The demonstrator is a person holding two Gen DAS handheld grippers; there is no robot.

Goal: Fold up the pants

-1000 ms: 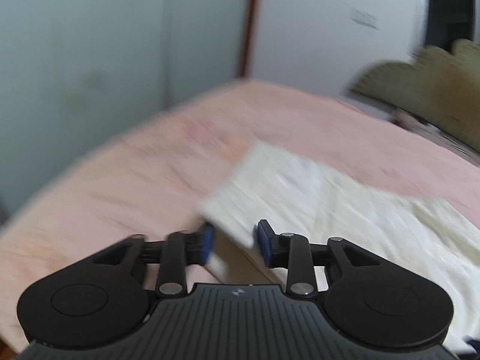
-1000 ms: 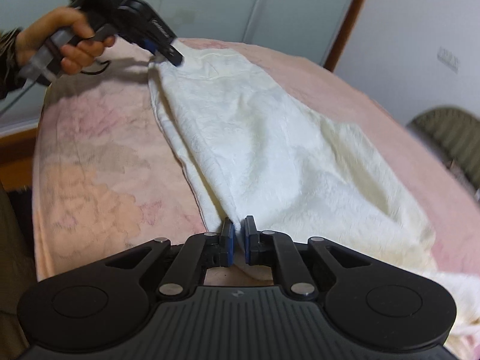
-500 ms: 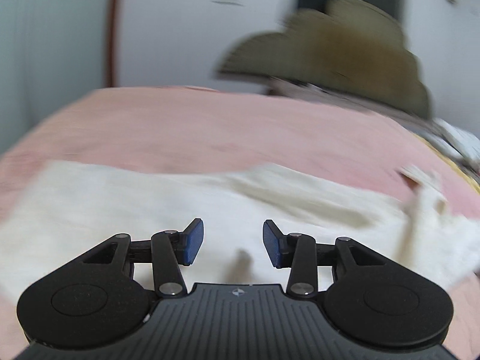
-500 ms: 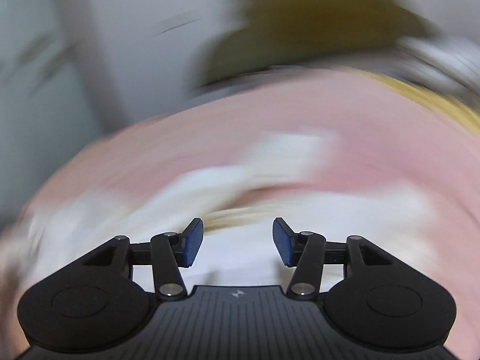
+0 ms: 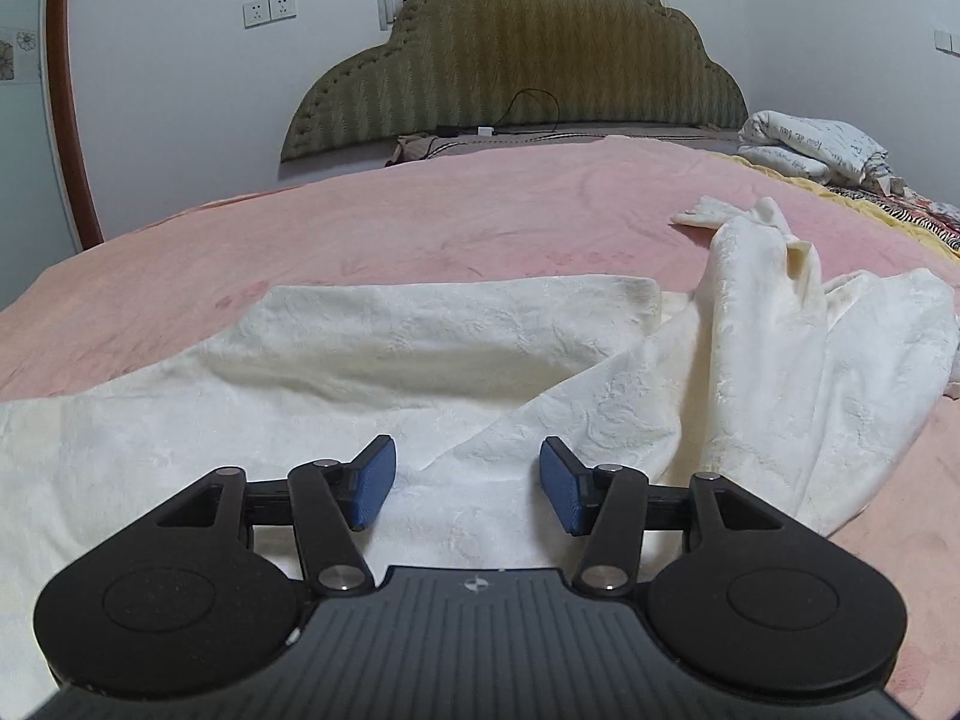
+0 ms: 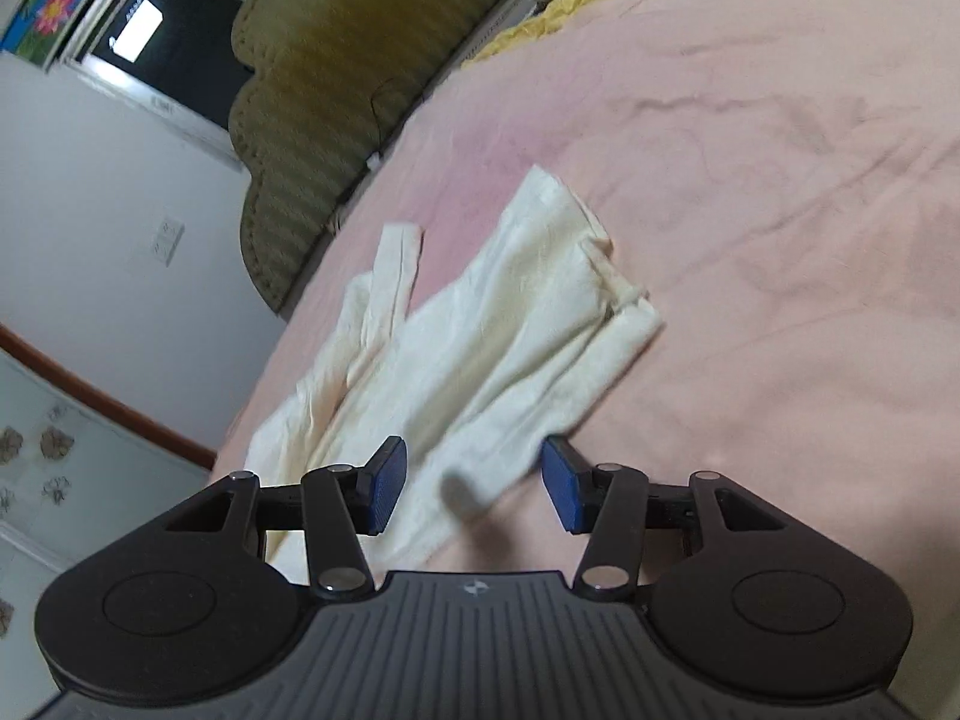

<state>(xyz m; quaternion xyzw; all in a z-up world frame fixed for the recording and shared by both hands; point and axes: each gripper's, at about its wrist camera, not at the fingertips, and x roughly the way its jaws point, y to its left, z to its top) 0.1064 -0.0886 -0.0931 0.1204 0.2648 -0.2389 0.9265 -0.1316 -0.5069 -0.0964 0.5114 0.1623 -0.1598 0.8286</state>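
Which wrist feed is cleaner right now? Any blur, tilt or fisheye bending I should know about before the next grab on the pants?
Left wrist view: sharp and level; pants crisp, the bed bulging from fisheye distortion. Right wrist view: rolled steeply, headboard slanting, cloth near the right claw smeared by motion blur, a soft shadow under it. Lighting dim and even in both, no glare.

The pants (image 5: 420, 348) were cream cloth with a faint embossed pattern, matt and rumpled. The bedspread (image 5: 480, 210) was soft pink fabric, slightly fuzzy. At the top of the frame the headboard (image 5: 522, 60) looked quilted olive upholstery. The left hand-held gripper (image 5: 468, 483) showed matt black plastic, blue rubbery pads (image 5: 375, 483) and shiny metal rivets.
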